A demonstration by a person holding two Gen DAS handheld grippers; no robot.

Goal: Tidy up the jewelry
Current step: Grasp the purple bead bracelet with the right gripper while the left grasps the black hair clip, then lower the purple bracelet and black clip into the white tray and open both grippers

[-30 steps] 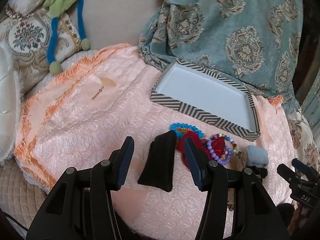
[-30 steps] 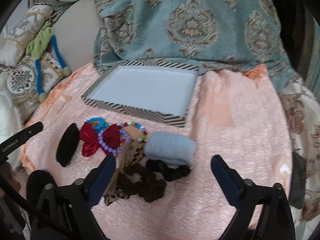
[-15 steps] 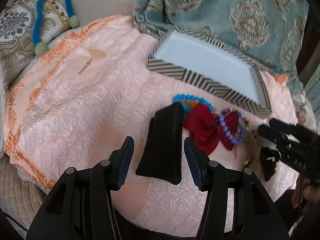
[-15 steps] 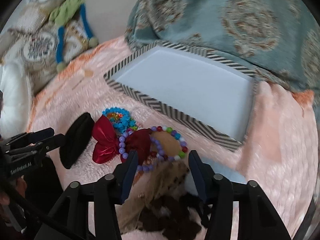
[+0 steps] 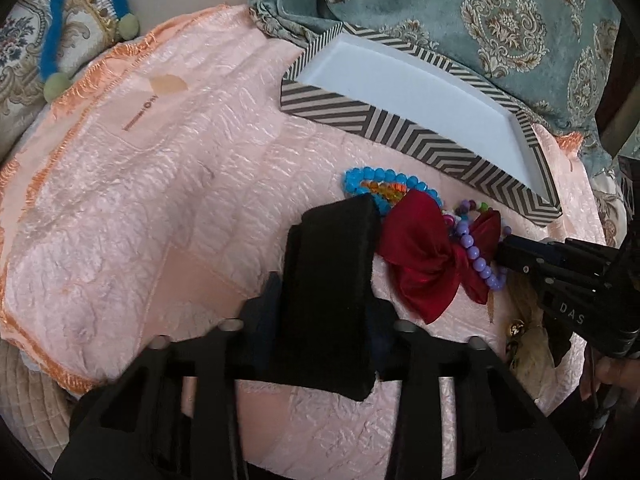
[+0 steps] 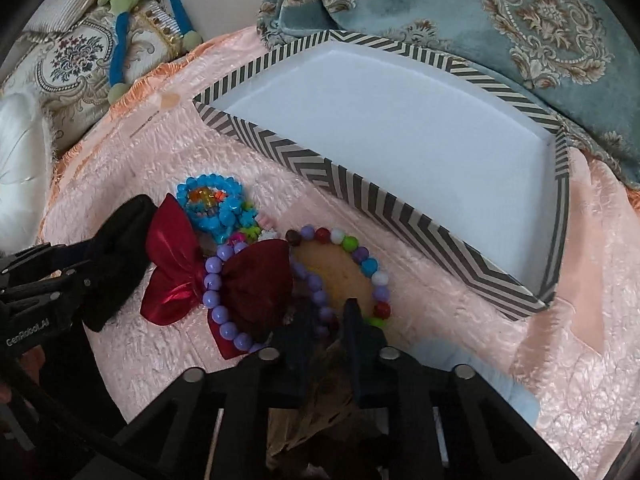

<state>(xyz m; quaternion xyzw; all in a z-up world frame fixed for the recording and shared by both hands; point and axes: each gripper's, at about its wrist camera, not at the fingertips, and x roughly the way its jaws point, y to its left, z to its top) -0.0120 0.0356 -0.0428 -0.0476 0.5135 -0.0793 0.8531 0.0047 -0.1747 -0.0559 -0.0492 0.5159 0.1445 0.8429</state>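
A black oblong hair piece (image 5: 328, 288) lies on the peach cloth, and my left gripper (image 5: 326, 304) has its jaws closing, pads against its sides. Right of it lie a red bow (image 5: 420, 256), a blue bead bracelet (image 5: 360, 176) and a purple bead bracelet (image 5: 480, 264). My right gripper (image 6: 328, 320) is shut on a brown patterned hair tie (image 6: 324, 364), just below a multicoloured bead bracelet (image 6: 360, 256). The right wrist view also shows the red bow (image 6: 176, 272) and the black hair piece (image 6: 120, 264). A striped box (image 6: 360, 200) with a white inside stands behind.
A teal damask blanket (image 5: 480, 20) is piled behind the striped box (image 5: 400, 132). An embroidered cushion (image 6: 72, 60) and a green-and-blue plush toy (image 6: 120, 8) lie at the far left. A pale blue scrunchie (image 6: 480, 376) sits by my right gripper. The peach cloth (image 5: 160, 180) stretches left.
Both grippers came down onto the pile and closed. The left one closed around the black hair piece. The right one moved left from the pale blue scrunchie and closed on the brown hair tie.
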